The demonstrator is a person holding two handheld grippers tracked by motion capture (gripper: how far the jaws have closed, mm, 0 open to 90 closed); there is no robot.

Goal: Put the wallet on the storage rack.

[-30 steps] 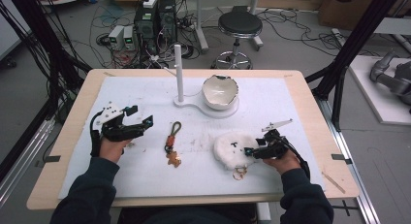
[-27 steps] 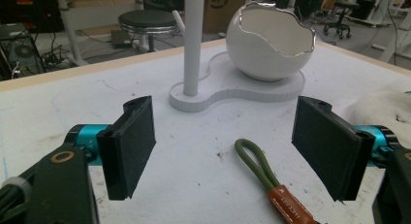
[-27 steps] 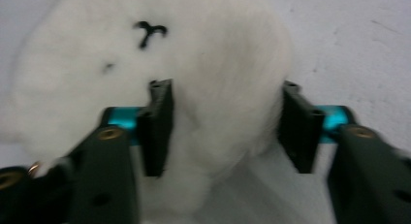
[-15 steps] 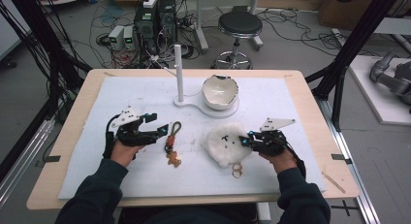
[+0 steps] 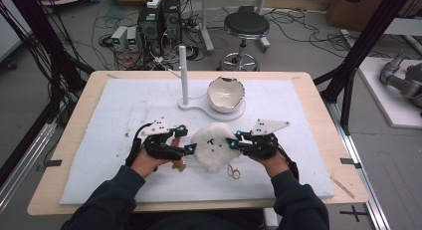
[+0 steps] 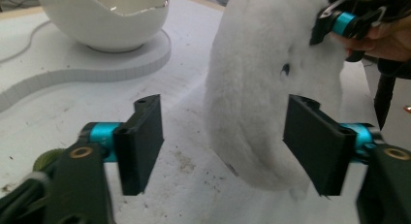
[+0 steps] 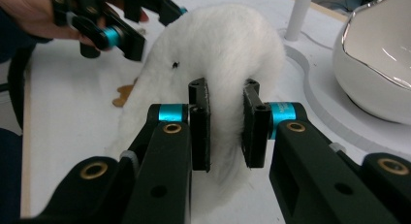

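Right gripper clamped on white plush toy, eggshell bowl just beyond.

Fluffy white plush toy, glossy ceramic bowl.

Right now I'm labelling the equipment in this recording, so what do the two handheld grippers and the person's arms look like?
Both the left gripper and the right gripper are black, with flat rectangular black pads, turquoise metal collars behind them and brass-coloured rivets on the jaw links. Each carries a grey three-cornered plate on top, and a black cable trails from each. The person wears dark navy long sleeves.
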